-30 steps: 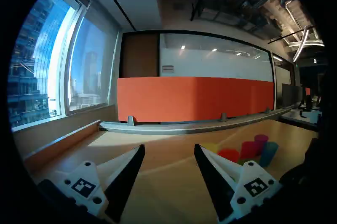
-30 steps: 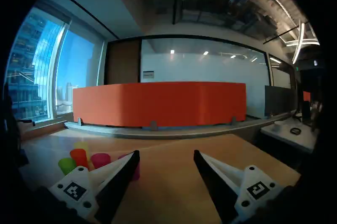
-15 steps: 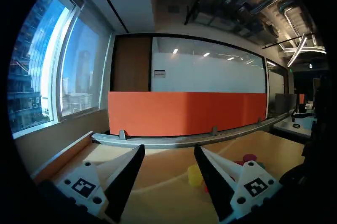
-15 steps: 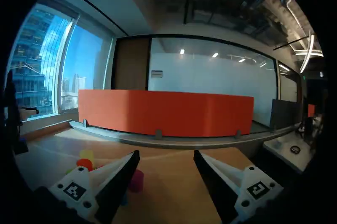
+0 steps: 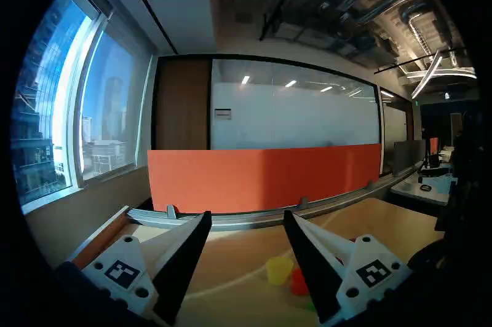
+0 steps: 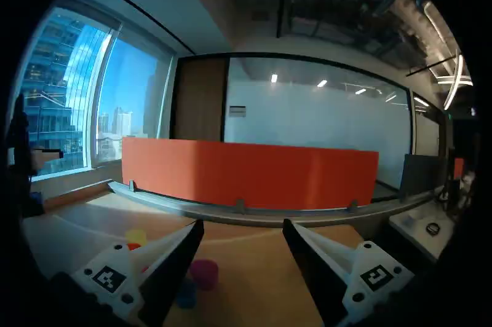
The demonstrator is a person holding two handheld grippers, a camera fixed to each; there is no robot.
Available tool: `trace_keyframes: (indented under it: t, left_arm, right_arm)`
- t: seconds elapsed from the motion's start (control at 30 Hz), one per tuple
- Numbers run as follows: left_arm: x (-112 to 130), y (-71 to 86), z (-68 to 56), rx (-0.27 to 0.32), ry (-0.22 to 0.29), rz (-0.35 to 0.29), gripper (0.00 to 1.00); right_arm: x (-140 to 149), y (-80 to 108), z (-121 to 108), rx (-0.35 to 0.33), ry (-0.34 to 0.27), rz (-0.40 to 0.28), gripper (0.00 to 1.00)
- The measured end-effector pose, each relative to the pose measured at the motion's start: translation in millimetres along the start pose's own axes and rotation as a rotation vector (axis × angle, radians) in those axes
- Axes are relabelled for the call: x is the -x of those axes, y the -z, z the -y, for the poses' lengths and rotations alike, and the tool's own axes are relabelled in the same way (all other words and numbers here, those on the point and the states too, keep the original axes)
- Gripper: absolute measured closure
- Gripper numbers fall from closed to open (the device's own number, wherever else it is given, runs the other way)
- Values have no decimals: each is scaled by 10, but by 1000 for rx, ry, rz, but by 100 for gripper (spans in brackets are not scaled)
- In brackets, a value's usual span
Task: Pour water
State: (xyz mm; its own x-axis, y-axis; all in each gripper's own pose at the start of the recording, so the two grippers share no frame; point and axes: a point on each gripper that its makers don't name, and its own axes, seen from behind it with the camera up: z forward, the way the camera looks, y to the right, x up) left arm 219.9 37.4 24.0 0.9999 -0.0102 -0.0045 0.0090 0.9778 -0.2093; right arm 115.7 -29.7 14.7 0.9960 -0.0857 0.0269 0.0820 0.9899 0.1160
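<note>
Left gripper view: left gripper point(image 5: 246, 214) spread wide, clasping nothing. Ahead of the gap between the fingertips, low on the wooden table point(image 5: 234, 268): a yellow cup point(image 5: 278, 270), upright. Just beside it, against the inner edge of the right-hand finger: a red cup point(image 5: 299, 282) (partly hidden by that finger). Far beyond both fingers: an orange partition point(image 5: 264, 176).

Right gripper view: right gripper point(image 6: 242, 224) likewise parted and empty. Just inside the left-hand finger: a magenta cup point(image 6: 203, 274), upright, with a blue cup point(image 6: 186, 293) nearer, tucked against that finger. Beyond the same finger's outer edge: the yellow cup.
</note>
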Motion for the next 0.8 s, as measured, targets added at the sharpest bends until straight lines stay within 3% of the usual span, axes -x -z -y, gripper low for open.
trace_keyframes:
  t: [0.27, 0.6, 0.8]
  left_arm:
    - [3, -46, -148, 82, 8, 16, 14]
    - [4, -48, -460, 251, 3, 16, 14]
    - [29, -15, -599, 325, -9, 21, 14]
  right_arm:
    - [-30, -27, 131, -88, -27, 7, 1]
    - [-192, 97, 450, -299, -19, -18, 1]
    - [-224, 132, 551, -372, -10, -10, 1]
